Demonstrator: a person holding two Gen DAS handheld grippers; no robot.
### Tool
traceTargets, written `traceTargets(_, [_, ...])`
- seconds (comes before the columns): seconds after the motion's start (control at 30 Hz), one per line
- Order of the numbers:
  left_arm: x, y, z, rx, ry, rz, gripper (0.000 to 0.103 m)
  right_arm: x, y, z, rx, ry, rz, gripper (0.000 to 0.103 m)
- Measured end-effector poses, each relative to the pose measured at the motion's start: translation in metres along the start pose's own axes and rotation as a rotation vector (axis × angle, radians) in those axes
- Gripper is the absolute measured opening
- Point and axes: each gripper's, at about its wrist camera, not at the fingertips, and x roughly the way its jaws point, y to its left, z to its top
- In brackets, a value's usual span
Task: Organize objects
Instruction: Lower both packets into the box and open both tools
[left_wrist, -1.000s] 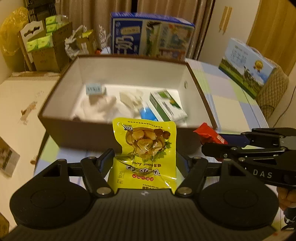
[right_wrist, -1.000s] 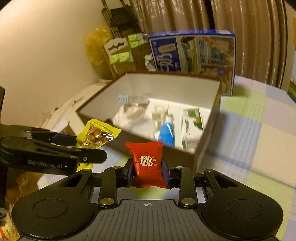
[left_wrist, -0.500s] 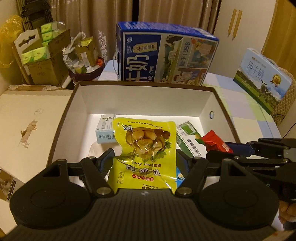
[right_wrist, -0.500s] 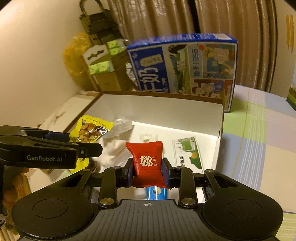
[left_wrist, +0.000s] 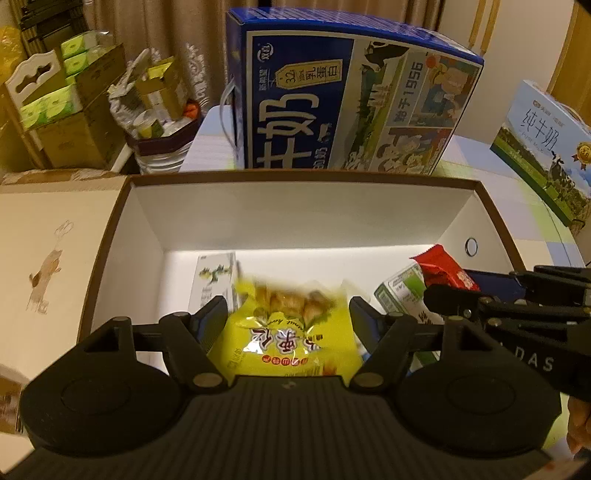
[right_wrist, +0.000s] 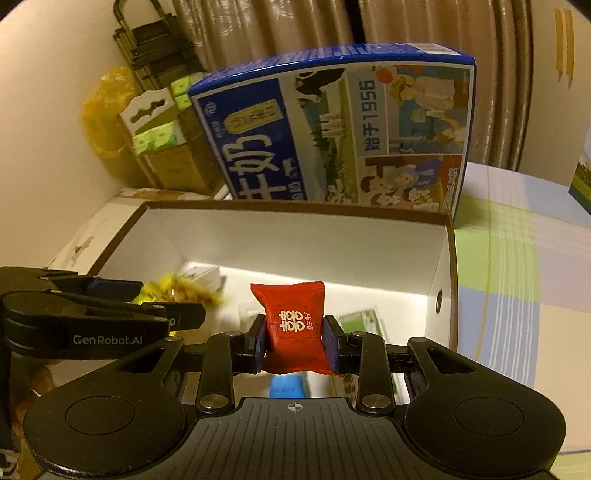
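In the left wrist view the left gripper (left_wrist: 288, 314) has its jaws spread wide, and the blurred yellow plastic snack pouch (left_wrist: 286, 332) lies between them, over the white-lined brown cardboard box (left_wrist: 295, 214). At right, the right gripper (right_wrist: 295, 341) clamps the red foil candy packet (right_wrist: 295, 325) upright above the box floor, likely next to drop.

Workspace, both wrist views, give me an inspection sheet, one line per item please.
Surface: checked tablecloth under an open white-lined box.
Job's things: yellow snack pouch, blurred, between the spread left fingers over the box; red candy packet clamped.
Clutter: green-and-white cartons and a blue item in the box.
Grippers: left gripper open; right gripper shut on the red packet.
Cables: nothing seen.
Surroundings: blue milk carton case, curtains, cardboard boxes.
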Motion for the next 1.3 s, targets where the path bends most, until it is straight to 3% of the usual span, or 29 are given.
traceTargets(0.23, [0.007,0.010,0.011,-0.013,-0.015,0.000,0.080,0.012,-0.001,0.011,0.003,-0.003,-0.009,0.029])
traceTargets(0.63, [-0.002,0.027,0.006,-0.041,-0.001,-0.016,0.088,0.014,0.005,0.015,-0.016,-0.007,-0.010,0.031])
traceTargets(0.73, [-0.006,0.027,0.002,-0.034,0.002,-0.015,0.093,0.008,0.005,0.011,-0.017,-0.001,-0.008,0.040])
traceTargets(1.0, [-0.027,0.027,-0.010,-0.029,-0.025,0.002,0.096,-0.018,0.011,-0.005,0.005,0.002,-0.003,0.067])
traceTargets(1.3, [-0.065,0.024,-0.029,-0.050,-0.074,0.004,0.099,-0.056,0.017,-0.022,0.036,-0.019,0.026,0.071])
